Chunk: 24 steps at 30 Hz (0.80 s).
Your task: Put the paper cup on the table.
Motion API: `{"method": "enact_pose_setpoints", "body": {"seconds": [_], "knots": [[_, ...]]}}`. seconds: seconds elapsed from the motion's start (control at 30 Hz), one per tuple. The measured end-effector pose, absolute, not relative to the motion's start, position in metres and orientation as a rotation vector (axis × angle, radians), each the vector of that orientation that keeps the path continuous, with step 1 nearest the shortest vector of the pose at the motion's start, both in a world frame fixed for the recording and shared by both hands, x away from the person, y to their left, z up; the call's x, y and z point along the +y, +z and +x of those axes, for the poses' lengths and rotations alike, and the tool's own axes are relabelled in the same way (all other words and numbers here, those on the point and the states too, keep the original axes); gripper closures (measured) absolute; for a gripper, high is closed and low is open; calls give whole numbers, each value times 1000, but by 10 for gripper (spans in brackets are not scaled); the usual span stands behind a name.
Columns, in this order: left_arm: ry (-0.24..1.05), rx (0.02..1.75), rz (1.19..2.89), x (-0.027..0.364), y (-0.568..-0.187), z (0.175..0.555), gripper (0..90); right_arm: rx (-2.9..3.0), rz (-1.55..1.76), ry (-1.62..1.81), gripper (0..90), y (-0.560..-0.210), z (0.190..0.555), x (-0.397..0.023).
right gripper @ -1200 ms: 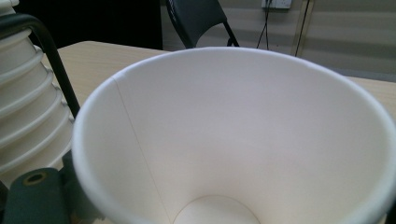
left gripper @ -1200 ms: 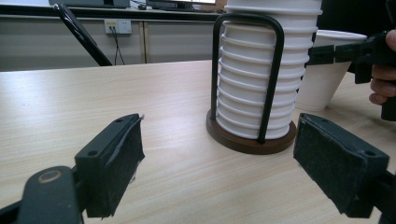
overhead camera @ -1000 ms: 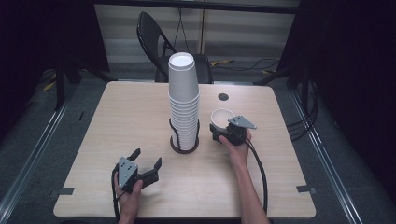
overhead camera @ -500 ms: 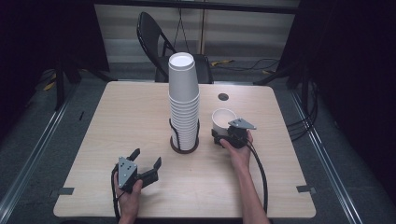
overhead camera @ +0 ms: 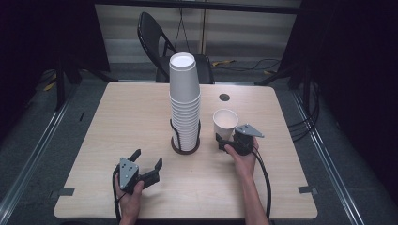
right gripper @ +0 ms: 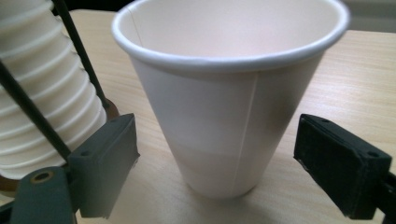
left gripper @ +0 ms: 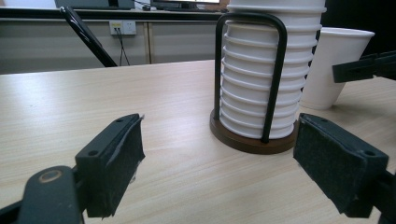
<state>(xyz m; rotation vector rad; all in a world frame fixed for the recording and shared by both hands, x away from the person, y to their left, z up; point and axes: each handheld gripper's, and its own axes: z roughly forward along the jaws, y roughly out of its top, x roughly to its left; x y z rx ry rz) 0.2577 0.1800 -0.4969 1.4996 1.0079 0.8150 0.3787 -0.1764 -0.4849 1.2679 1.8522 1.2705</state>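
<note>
The right tool (right gripper: 215, 154) stands with jaws apart either side of the single white paper cup (right gripper: 229, 93), upright on the wooden desk (overhead camera: 117, 122) beside the stacked cups in their wire holder (overhead camera: 185, 117), positioned for gripping. The left tool (overhead camera: 145, 166), also spread, rests idle.

A pale wood-grain rectangular table (overhead camera: 117, 122) stands on a grey floor (overhead camera: 28, 117) crossed by dark cables (overhead camera: 307, 126), with a black metal folding chair (overhead camera: 155, 42) at its far side, before a beige panelled wall (overhead camera: 234, 33) flanked by black curtains (overhead camera: 356, 56).
</note>
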Motion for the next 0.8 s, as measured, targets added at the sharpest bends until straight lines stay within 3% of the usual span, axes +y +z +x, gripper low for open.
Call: {"method": "enact_pose_setpoints", "body": {"seconds": [0.8], "knots": [[806, 1029, 1507, 180, -496, 259, 158, 1696, 1236, 1398, 136, -473, 307, -184]]}}
